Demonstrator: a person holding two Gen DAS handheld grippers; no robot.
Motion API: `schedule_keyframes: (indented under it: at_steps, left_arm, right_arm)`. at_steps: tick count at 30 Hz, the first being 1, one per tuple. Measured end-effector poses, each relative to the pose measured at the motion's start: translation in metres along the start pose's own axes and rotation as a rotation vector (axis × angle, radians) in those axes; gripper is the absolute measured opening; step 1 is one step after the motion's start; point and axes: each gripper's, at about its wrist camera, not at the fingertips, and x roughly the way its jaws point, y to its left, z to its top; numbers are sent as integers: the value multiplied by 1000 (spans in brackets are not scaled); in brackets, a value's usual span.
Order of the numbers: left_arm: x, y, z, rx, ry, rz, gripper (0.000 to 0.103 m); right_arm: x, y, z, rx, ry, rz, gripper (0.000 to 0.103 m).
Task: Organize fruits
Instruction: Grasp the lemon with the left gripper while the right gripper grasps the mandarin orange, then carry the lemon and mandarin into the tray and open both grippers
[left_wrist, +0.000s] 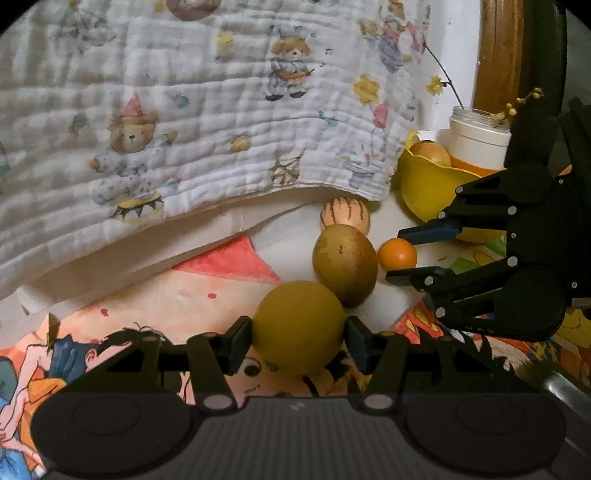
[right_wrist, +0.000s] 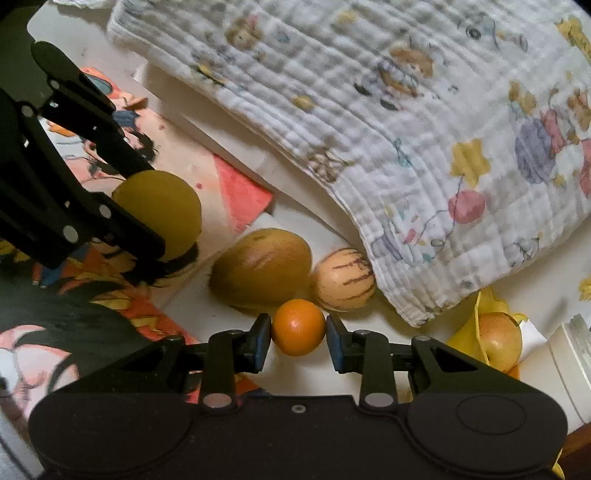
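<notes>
My left gripper (left_wrist: 298, 334) is shut on a round olive-yellow fruit (left_wrist: 298, 326), pads touching both its sides; it also shows in the right wrist view (right_wrist: 162, 210). My right gripper (right_wrist: 298, 336) brackets a small orange (right_wrist: 298, 326), with its pads at the orange's sides; whether they press on it is unclear. In the left wrist view the orange (left_wrist: 397, 253) lies beside the right gripper (left_wrist: 402, 254). A brownish oval fruit (right_wrist: 262, 273) and a striped pale melon (right_wrist: 343, 278) lie on the table just beyond. A yellow bowl (left_wrist: 424, 188) holds a pear-like fruit (left_wrist: 430, 153).
A bear-print quilted cloth (left_wrist: 184, 110) drapes over the table's back. Cartoon-printed paper (left_wrist: 207, 280) covers the near table. A white jar (left_wrist: 478, 138) with a twig stands behind the bowl, and a wooden chair back (left_wrist: 498, 55) is at far right.
</notes>
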Motion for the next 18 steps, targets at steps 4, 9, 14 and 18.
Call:
schedule_keyframes:
  at_steps: [4, 9, 14, 18]
  left_arm:
    - [-11, -3, -4, -13, 5, -2, 59]
    - [-29, -5, -7, -44, -8, -6, 59]
    - [-46, -14, -9, -33, -19, -5, 59]
    - [-60, -25, -13, -38, -27, -23, 59]
  right_arm:
    - [-12, 9, -2, -2, -23, 16, 34]
    - [-37, 23, -7, -6, -48, 40, 34]
    - [-55, 36, -14, -15, -73, 68, 34]
    - [-76, 48, -22, -19, -91, 84, 34]
